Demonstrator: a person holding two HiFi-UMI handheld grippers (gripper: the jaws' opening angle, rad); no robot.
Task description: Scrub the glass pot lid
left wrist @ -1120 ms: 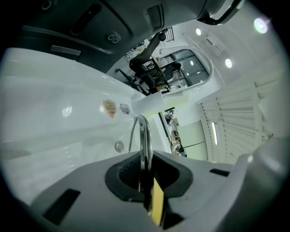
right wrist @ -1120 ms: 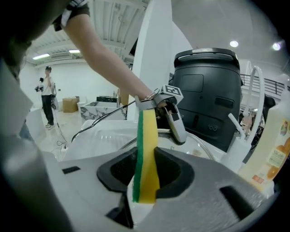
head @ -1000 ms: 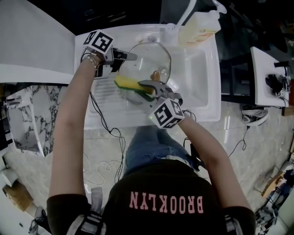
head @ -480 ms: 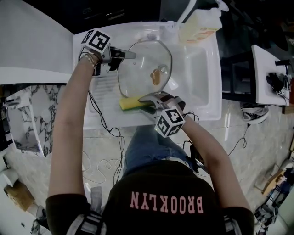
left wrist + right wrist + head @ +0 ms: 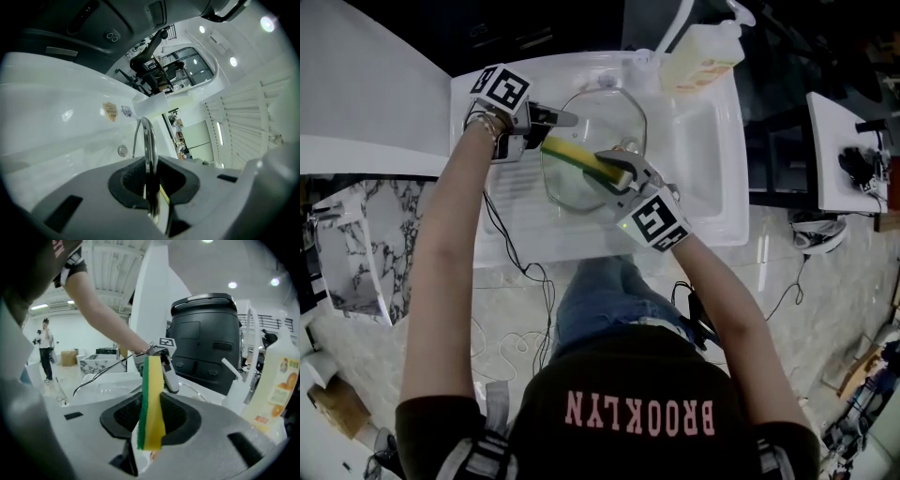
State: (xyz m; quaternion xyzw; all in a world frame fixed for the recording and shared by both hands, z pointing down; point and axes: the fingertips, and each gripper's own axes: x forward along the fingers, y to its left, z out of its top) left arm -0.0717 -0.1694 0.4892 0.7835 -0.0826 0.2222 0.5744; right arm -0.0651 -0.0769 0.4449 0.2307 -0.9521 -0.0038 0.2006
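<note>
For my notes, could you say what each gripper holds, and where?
Left gripper: the glass pot lid, by its rim. Right gripper: the sponge, by one end.

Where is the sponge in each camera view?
Head view: sponge lies across the glass lid, upper centre.
Left gripper view: maybe the yellow sliver behind the clamped lid rim.
Right gripper view: centre, upright between the jaws.
Shared landmark: soap bottle, head and right gripper views.
</note>
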